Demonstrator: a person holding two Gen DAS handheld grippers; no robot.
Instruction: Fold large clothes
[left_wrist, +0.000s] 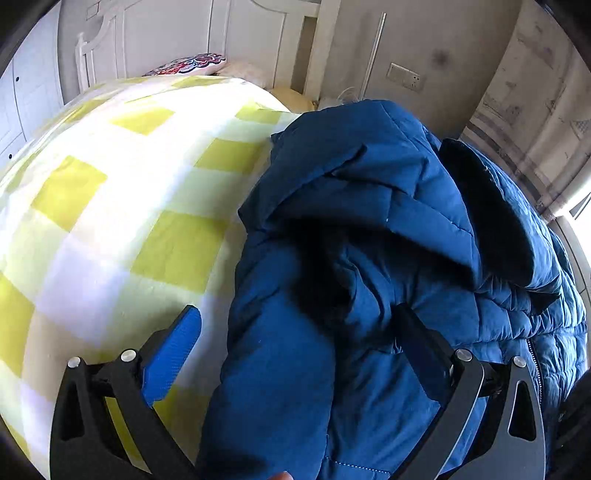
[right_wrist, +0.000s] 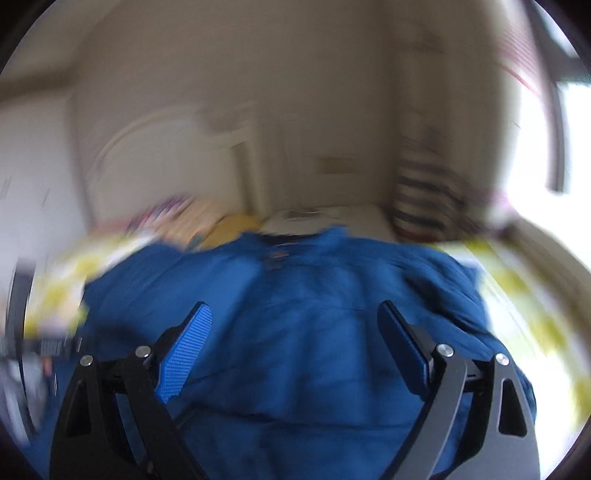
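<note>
A large blue quilted puffer jacket (left_wrist: 388, 229) lies bunched on a bed with a yellow-and-white checked cover (left_wrist: 122, 206). My left gripper (left_wrist: 299, 314) is open, with a thick fold of the jacket lying between its blue pads (left_wrist: 173, 354); the jaws stand wide apart around it. In the blurred right wrist view the jacket (right_wrist: 295, 317) spreads flat under my right gripper (right_wrist: 295, 306), which is open and holds nothing.
A white headboard (left_wrist: 177, 33) and patterned pillows (left_wrist: 188, 64) are at the far end of the bed. A wall with a socket plate (left_wrist: 404, 77) is to the right. A bright window (right_wrist: 554, 155) is at the right of the right wrist view.
</note>
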